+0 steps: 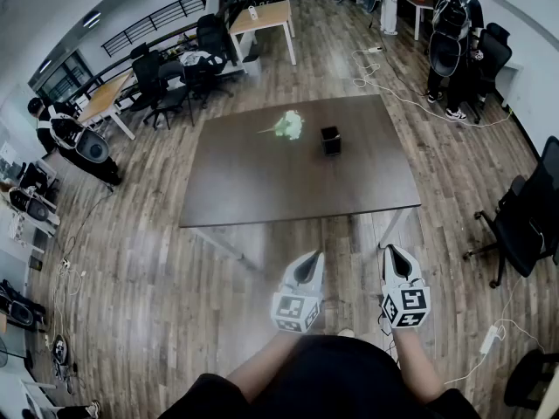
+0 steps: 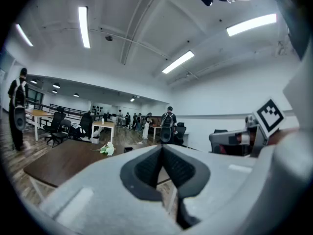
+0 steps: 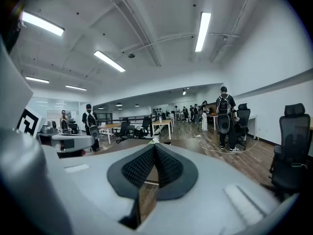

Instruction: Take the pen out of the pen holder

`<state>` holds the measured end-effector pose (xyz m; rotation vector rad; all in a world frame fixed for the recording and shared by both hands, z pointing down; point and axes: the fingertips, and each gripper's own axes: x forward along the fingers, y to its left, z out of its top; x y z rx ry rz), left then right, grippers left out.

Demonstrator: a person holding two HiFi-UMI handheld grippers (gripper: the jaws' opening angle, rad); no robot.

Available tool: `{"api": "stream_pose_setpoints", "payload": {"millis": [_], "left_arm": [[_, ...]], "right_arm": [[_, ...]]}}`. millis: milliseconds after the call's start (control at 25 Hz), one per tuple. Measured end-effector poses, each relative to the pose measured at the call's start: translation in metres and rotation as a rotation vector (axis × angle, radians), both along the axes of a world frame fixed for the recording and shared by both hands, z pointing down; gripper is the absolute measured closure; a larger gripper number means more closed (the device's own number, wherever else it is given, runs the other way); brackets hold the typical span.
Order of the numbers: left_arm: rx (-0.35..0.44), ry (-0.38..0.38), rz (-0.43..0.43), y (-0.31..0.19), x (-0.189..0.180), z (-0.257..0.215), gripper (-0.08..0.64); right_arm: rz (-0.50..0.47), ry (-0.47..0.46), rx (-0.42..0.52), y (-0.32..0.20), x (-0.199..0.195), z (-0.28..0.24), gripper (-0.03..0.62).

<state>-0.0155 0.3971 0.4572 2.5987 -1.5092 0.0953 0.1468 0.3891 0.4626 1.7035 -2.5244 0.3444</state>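
A small black pen holder (image 1: 330,140) stands on the far right part of the dark brown table (image 1: 262,190); it is too small to make out a pen in it. In the left gripper view the pen holder (image 2: 128,150) is a tiny dark box far beyond the jaws. My left gripper (image 1: 315,255) and right gripper (image 1: 389,250) hover side by side over the floor, short of the table's near edge. Both are shut with nothing between the jaws, as the left gripper (image 2: 161,149) and right gripper (image 3: 154,146) views show.
A pale green and white bunch (image 1: 289,126) lies left of the holder. A black office chair (image 1: 524,221) stands right of the table. Cables (image 1: 393,90) trail on the wooden floor beyond it. People with backpacks (image 1: 454,33) and other desks (image 1: 262,20) stand further off.
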Motion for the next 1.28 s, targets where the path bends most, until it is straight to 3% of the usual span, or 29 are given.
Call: {"api": "stream_pose_setpoints", "payload": {"millis": [280,800,1160,1280], "left_arm": [[0.023,0.008,0.019,-0.001,0.03,0.002,0.557],[0.041,0.012,0.013,-0.015,0.054,0.018,0.557],[0.043,0.01,0.02,-0.087,0.044,0.018,0.557],[0.025,0.011,0.001,-0.122,0.027,0.027,0.557]], "right_arm": [[0.009,-0.022,0.067,0.0,0.023,-0.01,0.591],[-0.017,-0.014,0.052,-0.008,0.053,0.013,0.591],[-0.089,0.058,0.04,-0.068,0.018,0.021,0.589],[-0.101,0.026,0.026,-0.104,0.002,0.027,0.591]]}}
